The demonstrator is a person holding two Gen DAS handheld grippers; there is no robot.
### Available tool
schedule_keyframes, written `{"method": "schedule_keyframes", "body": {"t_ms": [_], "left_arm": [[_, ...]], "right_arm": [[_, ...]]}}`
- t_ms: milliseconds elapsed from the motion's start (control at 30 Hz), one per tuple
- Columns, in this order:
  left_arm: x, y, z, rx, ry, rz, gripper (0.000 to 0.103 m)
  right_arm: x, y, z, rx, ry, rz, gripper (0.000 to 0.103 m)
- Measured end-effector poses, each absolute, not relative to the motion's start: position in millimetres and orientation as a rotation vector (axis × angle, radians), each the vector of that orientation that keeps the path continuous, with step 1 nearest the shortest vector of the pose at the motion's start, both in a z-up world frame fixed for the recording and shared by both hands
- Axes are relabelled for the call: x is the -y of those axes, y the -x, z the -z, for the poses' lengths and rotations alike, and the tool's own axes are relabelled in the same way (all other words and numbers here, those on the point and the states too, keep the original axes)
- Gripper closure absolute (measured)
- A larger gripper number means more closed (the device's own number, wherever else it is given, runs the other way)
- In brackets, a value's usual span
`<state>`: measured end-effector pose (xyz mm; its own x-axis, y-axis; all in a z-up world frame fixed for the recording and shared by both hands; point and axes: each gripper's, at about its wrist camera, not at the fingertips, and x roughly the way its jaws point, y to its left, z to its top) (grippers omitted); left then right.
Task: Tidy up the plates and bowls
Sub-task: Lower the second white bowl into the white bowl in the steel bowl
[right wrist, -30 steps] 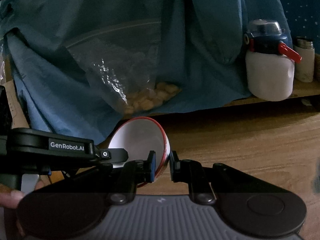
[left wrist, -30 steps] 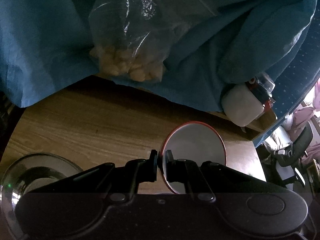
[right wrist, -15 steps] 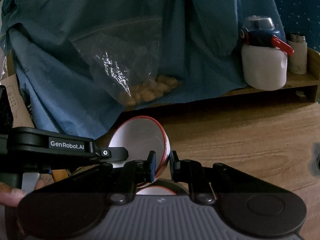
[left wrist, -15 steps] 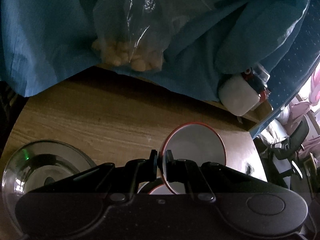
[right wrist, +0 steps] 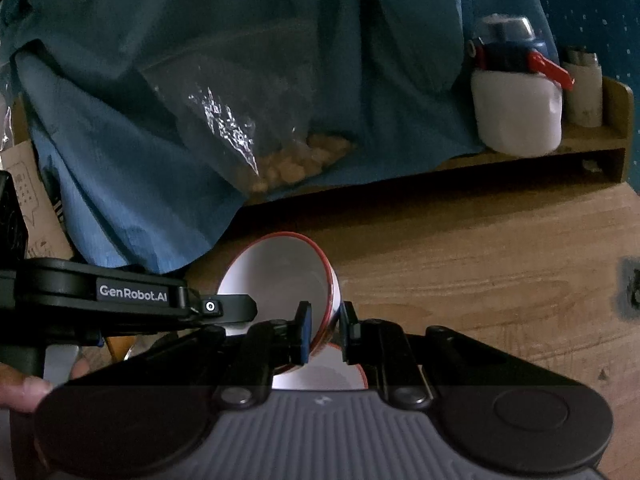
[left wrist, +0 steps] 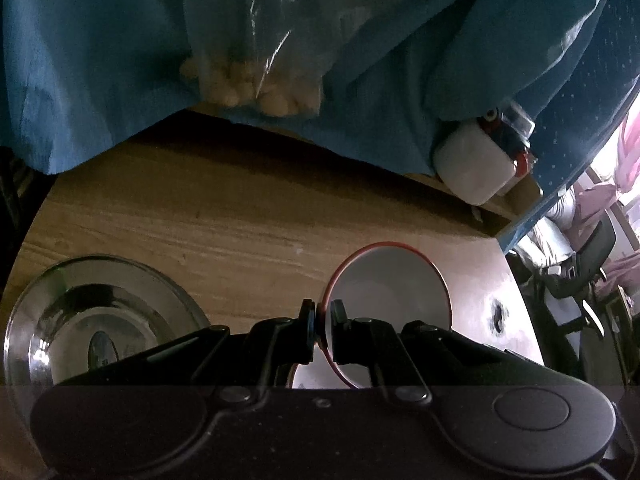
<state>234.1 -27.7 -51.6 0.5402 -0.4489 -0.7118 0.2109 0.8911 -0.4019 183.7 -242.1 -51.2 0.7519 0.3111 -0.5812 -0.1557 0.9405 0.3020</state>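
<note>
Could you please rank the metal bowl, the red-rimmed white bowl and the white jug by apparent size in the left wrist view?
1. metal bowl
2. red-rimmed white bowl, though nearness inflates it
3. white jug, farthest away

My right gripper (right wrist: 324, 330) is clamped on the rim of a white bowl with a red rim (right wrist: 280, 280), holding it tilted so its opening faces me. Just below it I see part of a second red-rimmed bowl (right wrist: 320, 376) on the wooden desk (right wrist: 480, 264). The left gripper (right wrist: 236, 307) reaches in from the left and its tip overlaps the held bowl's near edge. Along the desk's far edge, blue cloth (right wrist: 160, 120) drapes over a low shelf (right wrist: 580, 148), with a clear bag of pale pieces (right wrist: 288, 164) and a white jug with a red spout (right wrist: 516, 108).
</note>
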Motion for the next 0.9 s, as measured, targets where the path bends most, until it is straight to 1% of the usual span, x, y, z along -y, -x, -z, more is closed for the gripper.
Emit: {"method": "schedule_keyframes", "body": {"t_ms": [500, 900], "left_arm": [[32, -223, 72, -1.054, 0.255, 0.434, 0.096], [40, -223, 77, -1.11, 0.198, 0.405, 0.096]], "right_arm": [[247, -171, 59, -0.791, -0.215, -0.274, 0.087], [246, -174, 63, -0.851, -0.203, -0.295, 0.087]]}}
